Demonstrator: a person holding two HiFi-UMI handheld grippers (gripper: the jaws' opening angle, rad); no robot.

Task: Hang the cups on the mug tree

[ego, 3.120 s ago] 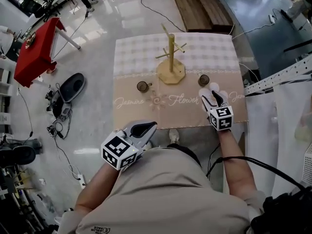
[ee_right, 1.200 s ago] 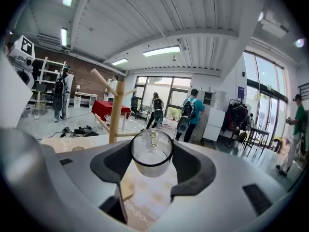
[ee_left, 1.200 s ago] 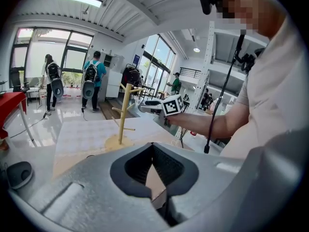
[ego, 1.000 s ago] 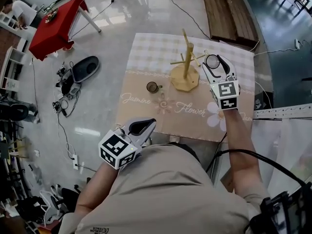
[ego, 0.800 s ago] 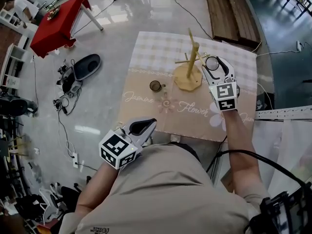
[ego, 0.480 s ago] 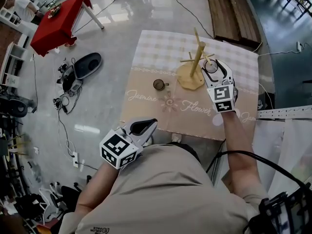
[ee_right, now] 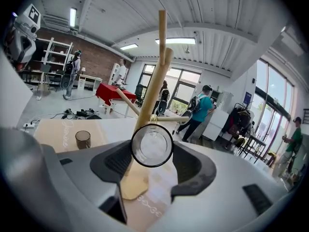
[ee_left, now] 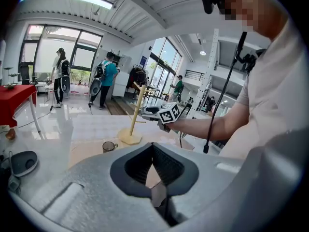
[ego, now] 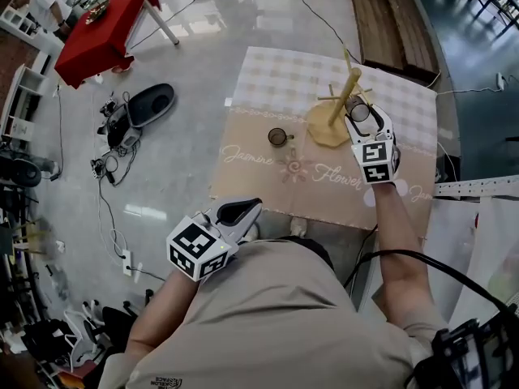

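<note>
Right gripper view: right claw pinching a clear glass cup by its sides. The cup lies tipped over with one round end toward the camera and is empty. Its upper edge meets a horizontal peg of the wooden mug tree. The tree's post rises just behind the cup, and its flat base rests on the table below. A second, smoke-tinted cup stands upright on the table to the left of the tree, well apart from it; whether it holds anything cannot be told.

Left gripper view: left claw with its tips pressed together and nothing between them.

Head view: left claw held just off the near edge of the table, close to the person's torso and well apart from both cups.
</note>
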